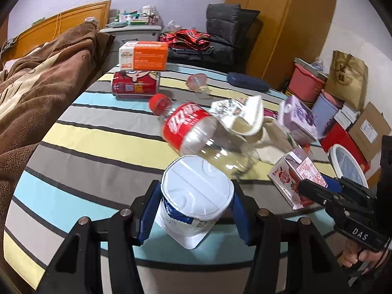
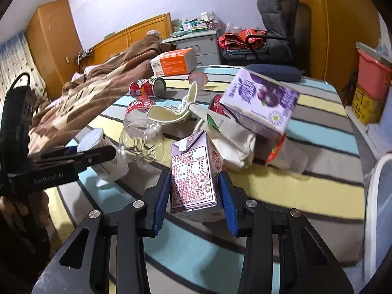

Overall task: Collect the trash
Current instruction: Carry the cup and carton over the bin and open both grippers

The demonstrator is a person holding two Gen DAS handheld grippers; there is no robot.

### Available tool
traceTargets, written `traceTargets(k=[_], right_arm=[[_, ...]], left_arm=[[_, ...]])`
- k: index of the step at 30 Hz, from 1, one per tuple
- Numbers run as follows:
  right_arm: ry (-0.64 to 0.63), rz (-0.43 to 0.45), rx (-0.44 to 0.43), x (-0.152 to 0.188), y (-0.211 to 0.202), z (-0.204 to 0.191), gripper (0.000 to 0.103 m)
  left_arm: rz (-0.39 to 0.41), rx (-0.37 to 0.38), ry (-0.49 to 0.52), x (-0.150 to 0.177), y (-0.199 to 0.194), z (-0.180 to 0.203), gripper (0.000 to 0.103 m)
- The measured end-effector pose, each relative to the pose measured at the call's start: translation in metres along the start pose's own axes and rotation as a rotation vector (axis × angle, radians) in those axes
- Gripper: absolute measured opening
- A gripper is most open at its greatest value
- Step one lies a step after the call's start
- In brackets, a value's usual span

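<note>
My left gripper [image 1: 194, 210] is shut on a white yogurt cup [image 1: 196, 196] with a foil lid, held just above the striped table. My right gripper [image 2: 194, 196] is shut on a small strawberry milk carton [image 2: 193, 176]; the same carton [image 1: 296, 174] shows at the right in the left wrist view. Behind lie an empty clear bottle [image 1: 196, 127] with a red label, a crumpled paper wrapper [image 1: 242, 115], a purple drink carton [image 2: 262, 100], a red can [image 1: 136, 84] on its side and a white cloth bag [image 2: 232, 137].
The striped tablecloth [image 1: 85, 132] covers the round table. An orange-and-white box [image 1: 143, 56], a pink plastic lid [image 1: 196, 79] and a dark blue case [image 1: 246, 80] sit at the far side. A brown blanket [image 1: 36, 93] lies left. A white bin [image 2: 379, 208] stands right of the table.
</note>
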State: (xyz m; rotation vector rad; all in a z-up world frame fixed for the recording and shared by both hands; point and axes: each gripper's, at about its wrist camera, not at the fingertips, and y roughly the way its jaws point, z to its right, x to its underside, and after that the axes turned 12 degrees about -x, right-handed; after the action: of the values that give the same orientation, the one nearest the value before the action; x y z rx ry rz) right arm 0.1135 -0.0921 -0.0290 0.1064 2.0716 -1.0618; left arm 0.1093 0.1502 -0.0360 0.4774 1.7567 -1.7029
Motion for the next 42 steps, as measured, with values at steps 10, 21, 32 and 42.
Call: traceTargets(k=[10,21,32,42], right_arm=[[0.09,0.059,0.004,0.01,-0.023,0.007,0.041],[0.154,0.15,0.044,0.021,-0.062,0.024,0.041],[0.217,0.22,0.124,0.03,-0.094,0.053,0.041],[0.3,0.276,0.253,0.043,-0.137,0.095,0.042]], left_arm=[[0.039,0.041,0.053,0.005,-0.026,0.033,0.057],[0.072,0.114,0.138,0.008,-0.046,0.087,0.057],[0.091,0.189,0.227,0.001,-0.051,0.15,0.057],[0.102,0.318,0.335,-0.014,-0.052,0.228,0.057]])
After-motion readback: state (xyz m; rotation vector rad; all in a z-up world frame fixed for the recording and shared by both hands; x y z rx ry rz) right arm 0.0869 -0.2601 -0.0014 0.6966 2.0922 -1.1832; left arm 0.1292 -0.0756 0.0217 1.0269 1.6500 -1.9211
